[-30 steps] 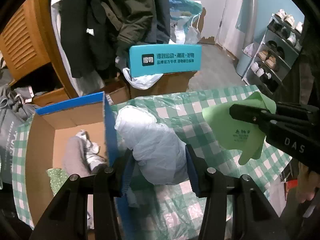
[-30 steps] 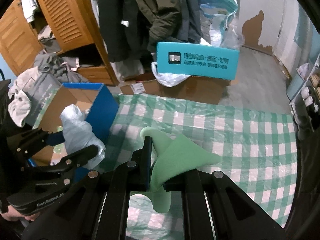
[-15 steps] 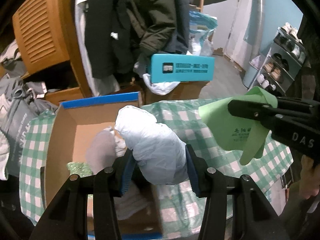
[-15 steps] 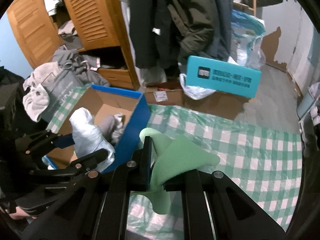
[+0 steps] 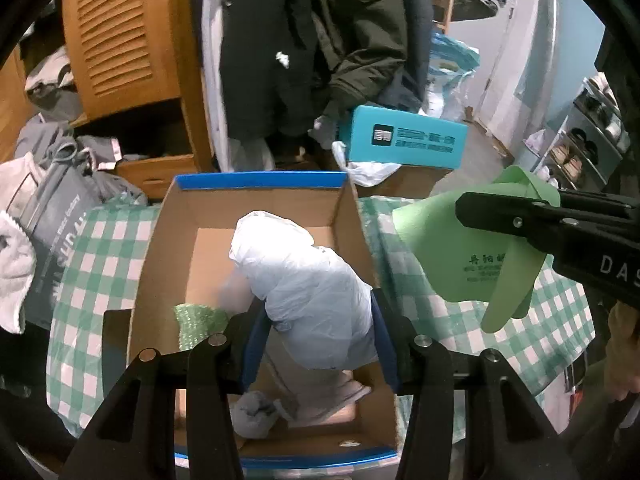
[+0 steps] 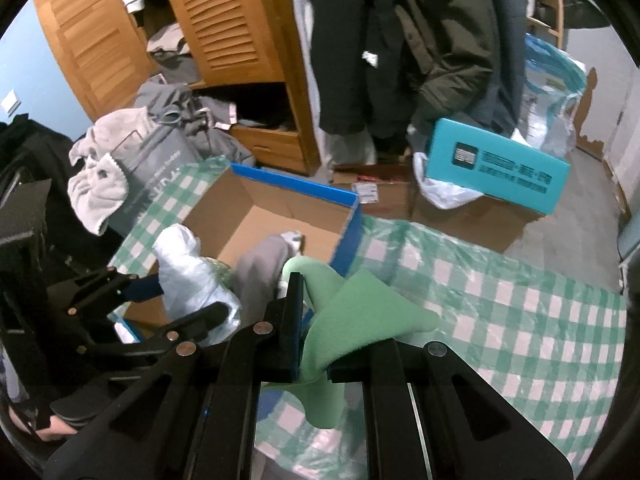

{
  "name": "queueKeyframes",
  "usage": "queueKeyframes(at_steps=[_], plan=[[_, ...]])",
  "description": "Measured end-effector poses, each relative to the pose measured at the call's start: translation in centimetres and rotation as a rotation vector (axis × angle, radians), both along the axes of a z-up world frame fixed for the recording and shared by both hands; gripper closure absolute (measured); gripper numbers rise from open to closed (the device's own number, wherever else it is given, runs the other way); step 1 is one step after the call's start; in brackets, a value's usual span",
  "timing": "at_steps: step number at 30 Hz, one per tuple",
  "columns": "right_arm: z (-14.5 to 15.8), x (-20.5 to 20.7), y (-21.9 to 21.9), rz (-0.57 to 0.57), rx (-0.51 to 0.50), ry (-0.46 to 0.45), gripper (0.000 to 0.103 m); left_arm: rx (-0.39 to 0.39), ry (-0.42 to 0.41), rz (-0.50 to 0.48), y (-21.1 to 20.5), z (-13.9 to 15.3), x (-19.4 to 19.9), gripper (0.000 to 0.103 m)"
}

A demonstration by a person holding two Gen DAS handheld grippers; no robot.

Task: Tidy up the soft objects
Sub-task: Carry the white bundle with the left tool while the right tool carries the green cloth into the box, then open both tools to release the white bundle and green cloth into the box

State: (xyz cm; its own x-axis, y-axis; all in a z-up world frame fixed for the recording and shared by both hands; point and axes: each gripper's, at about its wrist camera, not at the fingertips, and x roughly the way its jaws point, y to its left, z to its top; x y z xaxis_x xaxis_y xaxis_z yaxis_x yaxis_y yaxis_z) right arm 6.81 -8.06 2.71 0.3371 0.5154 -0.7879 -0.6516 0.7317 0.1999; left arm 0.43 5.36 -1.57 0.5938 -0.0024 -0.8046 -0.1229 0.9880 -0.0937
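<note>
My left gripper [image 5: 316, 344] is shut on a crumpled pale plastic bag [image 5: 308, 280] and holds it above the open blue-edged cardboard box [image 5: 260, 181]. The box holds a grey garment [image 5: 312, 392], a grey sock [image 5: 256, 416] and a green bubbly pouch [image 5: 196, 320]. My right gripper [image 6: 314, 340] is shut on a green cloth [image 6: 352, 312], held above the checked tablecloth just right of the box [image 6: 296, 188]. The left gripper with the bag [image 6: 192, 276] shows at the left of the right wrist view, and the green cloth [image 5: 460, 248] at the right of the left wrist view.
The green-and-white checked tablecloth [image 6: 500, 304] covers the table. Behind it stand a teal box [image 6: 496, 168] on a brown carton, hanging dark coats [image 6: 400, 40] and a wooden louvred wardrobe [image 6: 224, 20]. A grey bag with towels [image 6: 132, 168] lies at the left. A shoe rack [image 5: 588, 136] stands at the right.
Both grippers moved left. The left gripper carried the plastic bag from over the tablecloth to over the open box. The right gripper followed with the green cloth towards the box.
</note>
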Motion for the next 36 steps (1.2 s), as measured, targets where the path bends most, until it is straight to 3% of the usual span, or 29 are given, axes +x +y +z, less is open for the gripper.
queueKeyframes(at_steps=[14,26,27,29,30,31,36], plan=[[-1.4,-0.7,6.7,0.093,-0.018,0.053,0.095,-0.018,0.05,0.089,5.0,-1.6,-0.8,0.054],[-3.7,-0.8,9.2,0.134,-0.041,0.115,0.094,-0.037,0.108,0.144,7.1,-3.3,-0.9,0.048],[-3.7,-0.8,9.3,0.138,-0.042,0.117,0.093,-0.038,0.114,0.142,7.2,-3.4,-0.9,0.045],[-3.8,-0.7,9.4,0.133,-0.048,0.117,0.079,-0.023,0.126,0.141,7.1,-3.4,-0.9,0.04],[-3.8,-0.7,9.3,0.129,-0.047,0.119,0.062,-0.018,0.125,0.139,7.0,-3.4,-1.0,0.039],[-3.8,-0.7,9.2,0.123,-0.045,0.117,0.052,-0.013,0.124,0.135,6.9,-3.4,-1.0,0.039],[-4.2,-0.3,8.3,0.094,-0.075,0.12,0.047,-0.003,0.127,0.148,6.8,-3.2,-1.0,0.032]])
